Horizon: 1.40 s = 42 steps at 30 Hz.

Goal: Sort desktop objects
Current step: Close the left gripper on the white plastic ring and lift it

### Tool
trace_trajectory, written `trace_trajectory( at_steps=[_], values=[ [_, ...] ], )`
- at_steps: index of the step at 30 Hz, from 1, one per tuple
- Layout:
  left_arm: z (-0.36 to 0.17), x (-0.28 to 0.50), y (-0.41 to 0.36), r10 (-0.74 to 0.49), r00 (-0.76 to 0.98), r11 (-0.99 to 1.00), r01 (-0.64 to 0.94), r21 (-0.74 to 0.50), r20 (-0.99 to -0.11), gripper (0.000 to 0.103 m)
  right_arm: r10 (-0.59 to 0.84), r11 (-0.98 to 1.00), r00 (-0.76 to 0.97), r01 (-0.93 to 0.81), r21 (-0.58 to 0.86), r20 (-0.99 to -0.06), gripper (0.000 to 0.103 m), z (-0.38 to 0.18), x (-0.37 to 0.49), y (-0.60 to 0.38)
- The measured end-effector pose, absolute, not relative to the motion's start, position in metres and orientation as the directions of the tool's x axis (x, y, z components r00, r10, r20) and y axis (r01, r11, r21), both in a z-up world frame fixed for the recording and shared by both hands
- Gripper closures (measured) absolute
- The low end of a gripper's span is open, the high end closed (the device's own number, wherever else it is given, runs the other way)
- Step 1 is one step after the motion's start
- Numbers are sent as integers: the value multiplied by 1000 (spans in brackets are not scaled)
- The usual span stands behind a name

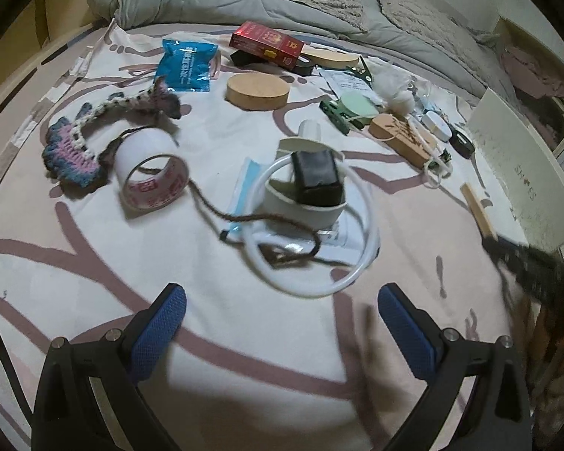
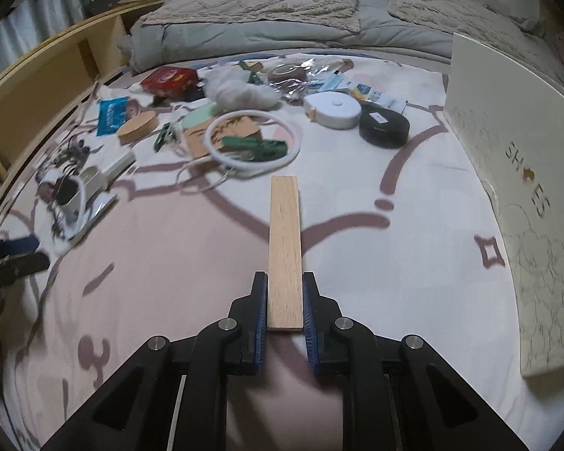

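Bed sheet (image 2: 413,248) w/ clutter spread across. Shoe box (image 2: 507,173) upright at right edge. Wood slat (image 2: 285,248) pinched at near end by right hand-held gripper (image 2: 285,300), sticking fwd above sheet. Left hand-held gripper (image 1: 282,297) spread wide, holding nothing, just short of white tube ring (image 1: 361,221) around cup (image 1: 300,203).

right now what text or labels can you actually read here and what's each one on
"SHOES": printed down the side of the white shoe box, with a gold dot for the O.
Blue packet: white Chinese characters, too blurred to read.
Red cigarette box: gold emblems, no legible words.
Tape roll: red print on it, unreadable.
Black round case: small white sticker, too small to read.
Small packets behind the white tape measure: print too small.
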<state>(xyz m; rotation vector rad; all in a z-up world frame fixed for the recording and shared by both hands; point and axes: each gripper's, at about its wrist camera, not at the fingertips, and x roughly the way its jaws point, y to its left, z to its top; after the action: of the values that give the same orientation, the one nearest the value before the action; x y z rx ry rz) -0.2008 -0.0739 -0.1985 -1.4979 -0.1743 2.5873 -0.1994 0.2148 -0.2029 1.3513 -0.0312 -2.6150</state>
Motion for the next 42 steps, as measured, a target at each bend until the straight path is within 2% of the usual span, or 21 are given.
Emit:
trace_trajectory(
  at_steps=[7, 21, 24, 26, 27, 28, 32, 42],
  values=[
    [-198, -219, -63, 180, -509, -978, -3, -207, -842, 0, -194, -978, -588, 182, 105, -785, 85, -205, -176, 209],
    [-203, -248, -44, 19, -495, -988, 125, -93, -869, 0, -208, -976, -599, 185, 118, -774, 85, -208, -175, 211],
    [-204, -248, -43, -6, -501, -988, 138, -73, -865, 3, -205, -976, -601, 186, 114, -772, 85, -208, -175, 211],
    [-204, -246, -44, -21, -506, -988, 143, -60, -862, 11, -206, -976, -602, 186, 115, -771, 85, -208, -175, 212],
    [-203, -245, -46, -15, -510, -988, 142, -66, -860, 13, -206, -976, -603, 186, 116, -771, 85, -208, -175, 212],
    [-201, -243, -48, -14, -512, -987, 144, -70, -859, 19, -207, -976, -603, 186, 117, -770, 85, -208, -175, 212],
    [-194, -237, -56, 21, -523, -984, 140, -110, -852, 19, -204, -976, -606, 186, 112, -769, 85, -209, -174, 212],
    [-159, -211, -52, 58, -610, -993, 48, -110, -790, 19, -188, -978, -612, 186, 91, -768, 85, -209, -174, 209]
  ],
)
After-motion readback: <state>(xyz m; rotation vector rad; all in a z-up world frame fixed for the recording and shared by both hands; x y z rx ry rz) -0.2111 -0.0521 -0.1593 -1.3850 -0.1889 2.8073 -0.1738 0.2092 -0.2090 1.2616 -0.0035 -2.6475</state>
